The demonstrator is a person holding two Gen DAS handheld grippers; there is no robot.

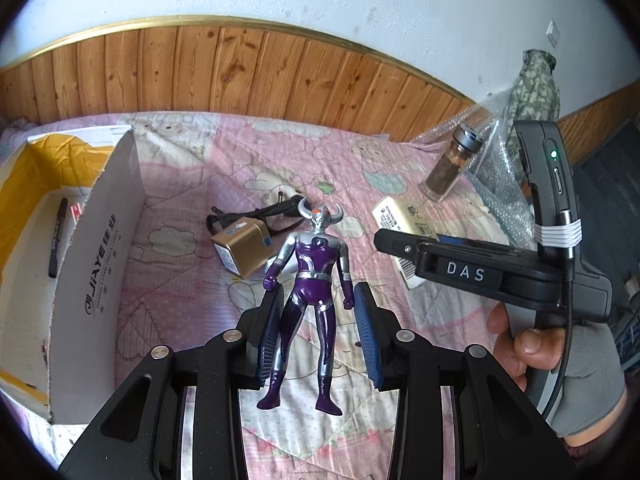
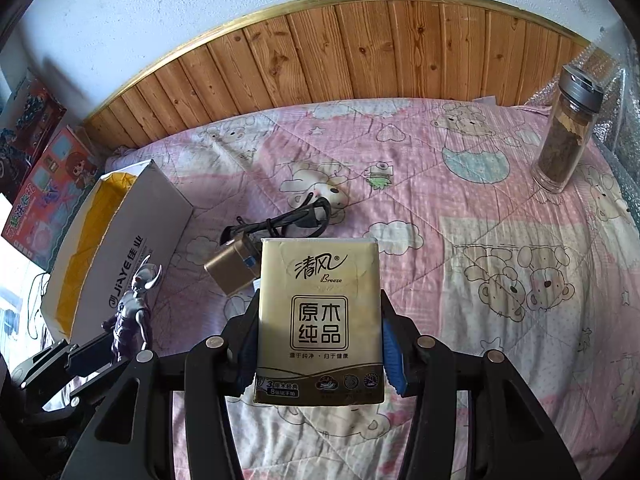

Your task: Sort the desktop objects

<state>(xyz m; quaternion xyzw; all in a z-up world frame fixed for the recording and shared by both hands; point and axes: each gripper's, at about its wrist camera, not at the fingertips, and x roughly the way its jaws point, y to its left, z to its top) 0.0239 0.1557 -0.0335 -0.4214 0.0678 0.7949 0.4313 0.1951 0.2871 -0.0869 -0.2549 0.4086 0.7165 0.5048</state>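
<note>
A purple and silver horned toy figure (image 1: 310, 280) lies between the fingers of my left gripper (image 1: 318, 300). The blue pads stand at both sides of its legs with a gap on the right, so the gripper is open. The figure also shows in the right wrist view (image 2: 134, 312). My right gripper (image 2: 318, 312) is shut on a gold tissue pack (image 2: 318, 320) and holds it above the bed; the pack shows in the left wrist view (image 1: 404, 224). A gold charger block (image 1: 240, 246) with a black cable (image 1: 260, 214) lies on the quilt.
An open white cardboard box (image 1: 96, 260) with a yellow liner stands at the left and holds a black marker (image 1: 57, 236). A glass jar with a metal lid (image 2: 564, 132) stands at the back right by bubble wrap (image 1: 492, 168). A wood-panelled wall (image 1: 240, 72) runs behind the pink quilt (image 2: 460, 200).
</note>
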